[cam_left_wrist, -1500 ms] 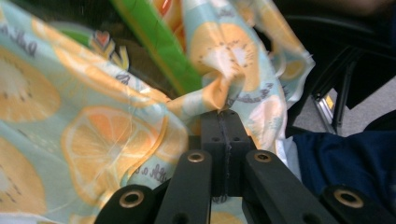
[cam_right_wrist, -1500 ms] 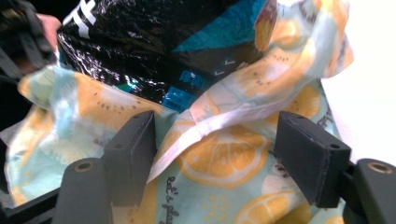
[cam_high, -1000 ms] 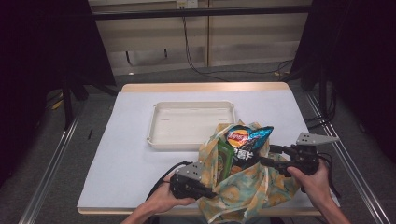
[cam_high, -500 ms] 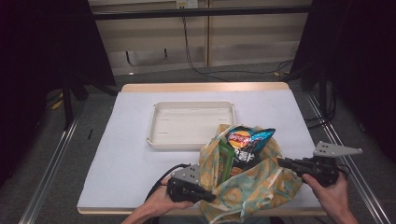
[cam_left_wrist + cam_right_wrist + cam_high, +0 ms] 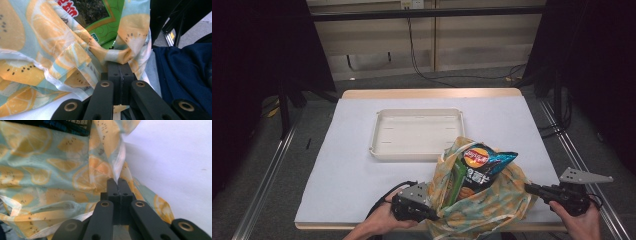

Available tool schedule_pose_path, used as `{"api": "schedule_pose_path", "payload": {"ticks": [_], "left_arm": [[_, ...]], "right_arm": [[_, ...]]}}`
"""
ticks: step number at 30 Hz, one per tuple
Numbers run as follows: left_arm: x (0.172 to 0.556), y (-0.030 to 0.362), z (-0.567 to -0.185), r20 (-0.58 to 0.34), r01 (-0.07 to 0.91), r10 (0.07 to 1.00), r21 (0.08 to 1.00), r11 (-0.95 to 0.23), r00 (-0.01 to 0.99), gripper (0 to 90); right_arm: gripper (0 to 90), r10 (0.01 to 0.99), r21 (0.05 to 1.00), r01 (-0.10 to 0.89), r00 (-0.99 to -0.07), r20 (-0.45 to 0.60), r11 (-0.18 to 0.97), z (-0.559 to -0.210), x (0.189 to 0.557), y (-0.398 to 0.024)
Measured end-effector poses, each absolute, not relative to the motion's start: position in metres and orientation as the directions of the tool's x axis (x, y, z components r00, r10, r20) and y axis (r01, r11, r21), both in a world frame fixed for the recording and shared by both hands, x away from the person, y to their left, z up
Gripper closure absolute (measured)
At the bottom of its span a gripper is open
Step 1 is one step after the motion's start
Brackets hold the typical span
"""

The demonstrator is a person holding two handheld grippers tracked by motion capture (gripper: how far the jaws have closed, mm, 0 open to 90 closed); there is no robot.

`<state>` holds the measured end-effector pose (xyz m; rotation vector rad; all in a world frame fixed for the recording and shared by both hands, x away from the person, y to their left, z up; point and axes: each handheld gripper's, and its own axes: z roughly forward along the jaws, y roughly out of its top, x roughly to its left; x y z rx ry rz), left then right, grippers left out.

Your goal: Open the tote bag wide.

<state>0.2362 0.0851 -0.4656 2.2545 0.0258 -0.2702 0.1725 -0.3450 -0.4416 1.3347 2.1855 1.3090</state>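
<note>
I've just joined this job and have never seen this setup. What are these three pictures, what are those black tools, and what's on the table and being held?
There is no robot here: a person holds a hand tool with two black fingers in each hand. The high view looks down on the white table from above the person. The other two views come from a camera riding on each tool, looking along its fingers. On the table are an empty white tray and a fruit-print cloth bag holding a crisp packet and a green packet. The left gripper is shut on the bag's cloth. The right gripper is shut at the bag's far edge and seems to pinch it too.
</note>
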Motion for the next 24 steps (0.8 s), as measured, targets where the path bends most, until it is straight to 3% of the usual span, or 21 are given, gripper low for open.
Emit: {"api": "schedule_pose_path", "payload": {"ticks": [5,8,13,17,24], "left_arm": [[0.239,0.086,-0.464,-0.212,0.130,-0.064,0.785,-0.606,0.975,89.2],[0.242,0.089,-0.459,-0.223,0.162,-0.036,0.800,-0.577,0.974,80.3],[0.242,0.095,-0.447,-0.215,0.182,-0.001,0.831,-0.525,0.977,67.8],[0.246,0.101,-0.436,-0.211,0.196,0.021,0.862,-0.468,0.977,64.1],[0.255,0.111,-0.419,-0.201,0.214,0.076,0.901,-0.376,0.977,61.8]], "right_arm": [[90.0,0.800,0.810,0.552,-0.569,0.190,0.200,-0.442,0.169,-0.344],[89.1,0.777,0.827,0.526,-0.599,0.193,0.200,-0.440,0.174,-0.340],[68.5,0.761,0.865,0.477,-0.616,0.204,0.155,-0.427,0.184,-0.336],[59.4,0.766,0.878,0.455,-0.614,0.190,0.147,-0.417,0.190,-0.331],[53.2,0.757,0.897,0.416,-0.632,0.168,0.149,-0.404,0.202,-0.324]]}}
